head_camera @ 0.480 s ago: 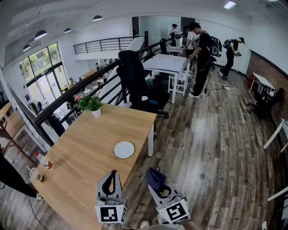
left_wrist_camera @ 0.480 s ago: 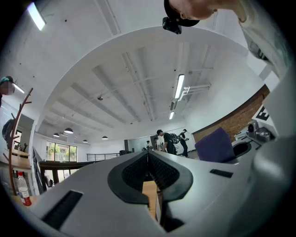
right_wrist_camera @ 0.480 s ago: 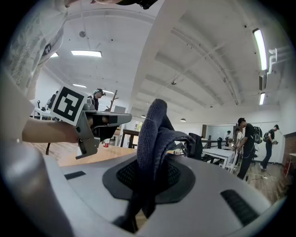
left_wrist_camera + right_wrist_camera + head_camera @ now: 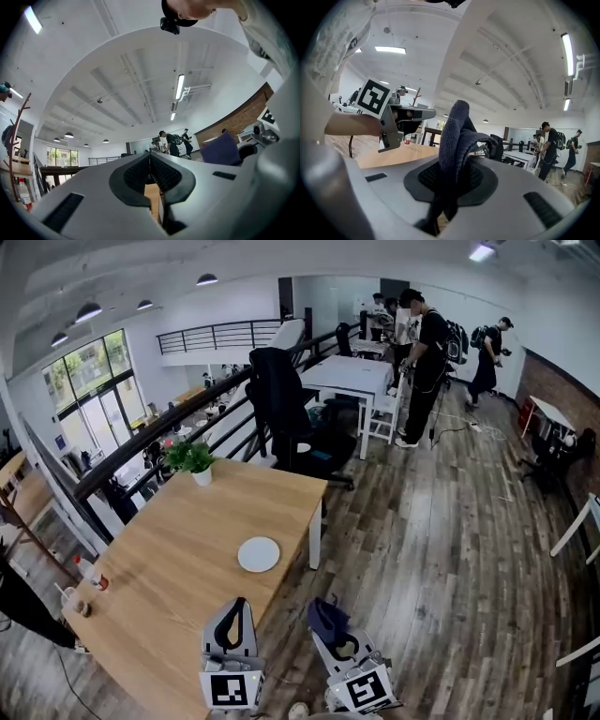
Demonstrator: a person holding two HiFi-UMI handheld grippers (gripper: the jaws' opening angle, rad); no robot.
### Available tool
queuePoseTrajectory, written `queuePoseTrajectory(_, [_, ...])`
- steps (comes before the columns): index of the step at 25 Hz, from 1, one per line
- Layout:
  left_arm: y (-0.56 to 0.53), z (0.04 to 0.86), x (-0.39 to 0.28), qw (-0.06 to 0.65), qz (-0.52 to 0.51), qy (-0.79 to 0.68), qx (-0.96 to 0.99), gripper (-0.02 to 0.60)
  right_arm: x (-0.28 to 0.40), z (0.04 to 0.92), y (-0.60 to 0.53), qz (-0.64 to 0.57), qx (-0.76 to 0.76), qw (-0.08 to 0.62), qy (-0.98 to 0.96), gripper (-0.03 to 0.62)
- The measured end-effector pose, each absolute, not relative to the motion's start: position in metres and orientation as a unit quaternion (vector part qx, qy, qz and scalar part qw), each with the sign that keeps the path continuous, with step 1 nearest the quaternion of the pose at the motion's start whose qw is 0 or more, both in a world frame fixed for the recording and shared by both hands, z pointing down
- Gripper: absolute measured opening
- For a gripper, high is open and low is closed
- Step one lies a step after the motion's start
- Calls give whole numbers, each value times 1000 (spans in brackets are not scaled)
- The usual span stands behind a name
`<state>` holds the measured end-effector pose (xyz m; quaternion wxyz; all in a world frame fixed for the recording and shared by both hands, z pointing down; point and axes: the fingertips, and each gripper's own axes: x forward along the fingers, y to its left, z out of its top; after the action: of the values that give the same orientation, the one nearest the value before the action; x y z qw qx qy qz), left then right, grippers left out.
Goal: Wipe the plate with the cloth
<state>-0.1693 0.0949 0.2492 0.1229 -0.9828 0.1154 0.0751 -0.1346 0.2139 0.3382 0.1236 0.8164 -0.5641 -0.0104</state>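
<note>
Left tongs (image 4: 236,604) pinched together, empty, above the table's (image 4: 178,559) near edge; right tongs (image 4: 330,629) clamped on dark blue cloth (image 4: 323,613), beside the table over the floor (image 4: 431,549); white plate (image 4: 259,553) on table, well apart from both.

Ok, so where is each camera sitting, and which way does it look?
Head view: on the person's head, looking down at the table, the plate, the left hand-held gripper and the right hand-held gripper.
Left gripper view: rides that gripper, looking along its shut jaws, upward at the ceiling; pale clothing shows.
Right gripper view: along jaws clamped on the cloth, toward the table; a hand shows.
Shared: both gripper views show the cloth.
</note>
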Motion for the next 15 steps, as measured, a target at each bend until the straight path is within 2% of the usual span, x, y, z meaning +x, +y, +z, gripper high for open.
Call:
queuePoseTrajectory(7, [97,248,-170,126,66,138,-980,8,-127,344,218,-9,808,125,-576,57])
queuePoseTrajectory(15, [112,243,-154,128,74,167,-975,8,-95,341,232,-15,797,85,-598,57])
